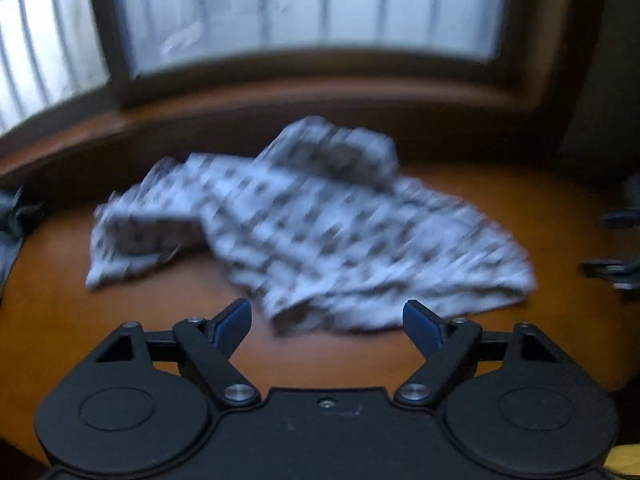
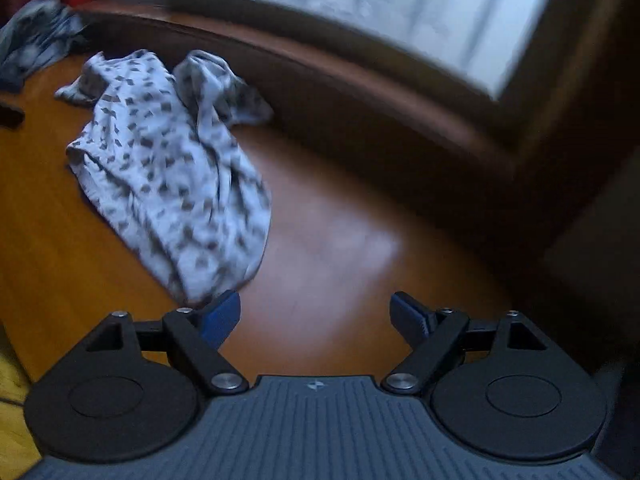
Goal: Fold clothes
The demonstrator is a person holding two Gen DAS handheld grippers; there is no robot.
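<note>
Left wrist view: your left gripper (image 1: pixel 327 322) spread wide, empty, above bench (image 1: pixel 120 320). Patterned white garment (image 1: pixel 304 224) crumpled on bench, just ahead, below window (image 1: pixel 304 12).

Right wrist view: your right gripper (image 2: pixel 315 314) spread, empty. Garment (image 2: pixel 172 168) ahead-left; grey cloth (image 2: pixel 36 44) far left.

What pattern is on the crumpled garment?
Pale grey-white garment with small dark patches; clearest in the right wrist view.
</note>
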